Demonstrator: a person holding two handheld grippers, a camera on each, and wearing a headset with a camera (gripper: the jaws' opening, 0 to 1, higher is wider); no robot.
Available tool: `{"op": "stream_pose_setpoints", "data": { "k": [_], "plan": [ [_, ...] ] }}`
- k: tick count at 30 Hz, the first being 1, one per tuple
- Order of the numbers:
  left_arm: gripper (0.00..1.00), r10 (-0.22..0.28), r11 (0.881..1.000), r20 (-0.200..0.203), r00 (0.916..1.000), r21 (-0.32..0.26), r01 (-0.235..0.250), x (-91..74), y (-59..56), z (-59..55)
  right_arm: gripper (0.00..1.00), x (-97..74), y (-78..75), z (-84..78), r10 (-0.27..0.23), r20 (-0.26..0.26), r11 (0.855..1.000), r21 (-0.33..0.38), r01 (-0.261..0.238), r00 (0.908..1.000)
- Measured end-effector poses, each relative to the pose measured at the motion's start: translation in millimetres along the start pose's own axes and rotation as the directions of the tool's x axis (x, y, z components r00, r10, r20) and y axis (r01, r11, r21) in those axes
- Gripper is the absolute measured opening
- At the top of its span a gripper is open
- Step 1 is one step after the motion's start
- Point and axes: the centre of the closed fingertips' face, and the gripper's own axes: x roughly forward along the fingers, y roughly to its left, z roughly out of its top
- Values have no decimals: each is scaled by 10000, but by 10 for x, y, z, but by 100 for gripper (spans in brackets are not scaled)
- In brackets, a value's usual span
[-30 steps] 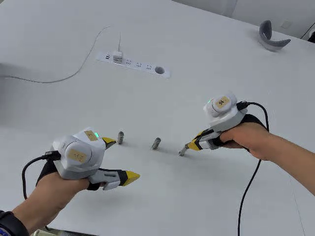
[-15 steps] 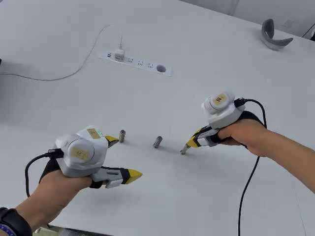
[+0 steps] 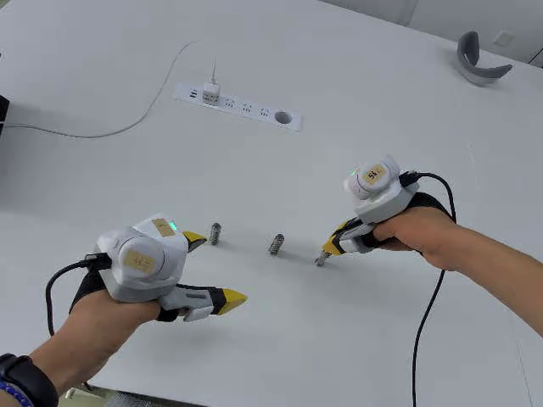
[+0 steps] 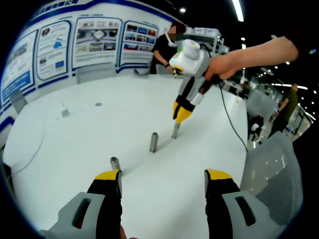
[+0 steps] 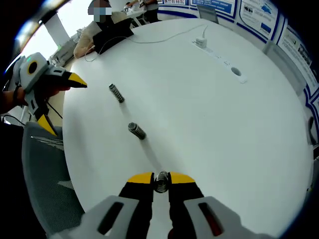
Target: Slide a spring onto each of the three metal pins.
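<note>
Table: a white table (image 3: 356, 93) is stretching across the whole head view.
Strip: a white power strip (image 3: 246, 109) is lying flat on the far part of the table.
Adapter: a white adapter (image 3: 210, 91) is sitting plugged in the strip's left end.
Cable: a thin white cable (image 3: 127, 130) is curving over the table, left of the strip, toward the left edge.
Grey piece: a grey curved piece (image 3: 482, 64) is lying near the far right corner, well apart from the strip.
Posters: in the left gripper view, blue-and-white posters (image 4: 94, 40) are hanging on the wall behind the table.
Chair: a grey mesh chair (image 4: 271, 169) is standing just beside the table edge.
Person: a person in a dark top (image 4: 163, 47) is standing at the far side.
Lights: ceiling lights (image 4: 238, 10) are glowing.
</note>
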Motion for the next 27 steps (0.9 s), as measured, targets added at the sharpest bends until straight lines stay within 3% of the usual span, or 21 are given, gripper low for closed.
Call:
{"op": "stream_pose_setpoints", "data": {
  "k": [27],
  "plan": [
    [69, -4, 10000, -29, 10000, -69, 4, 6, 12, -11, 12, 276, -41, -109, -152, -84, 9996, 257, 154, 9998]
  ]
}}
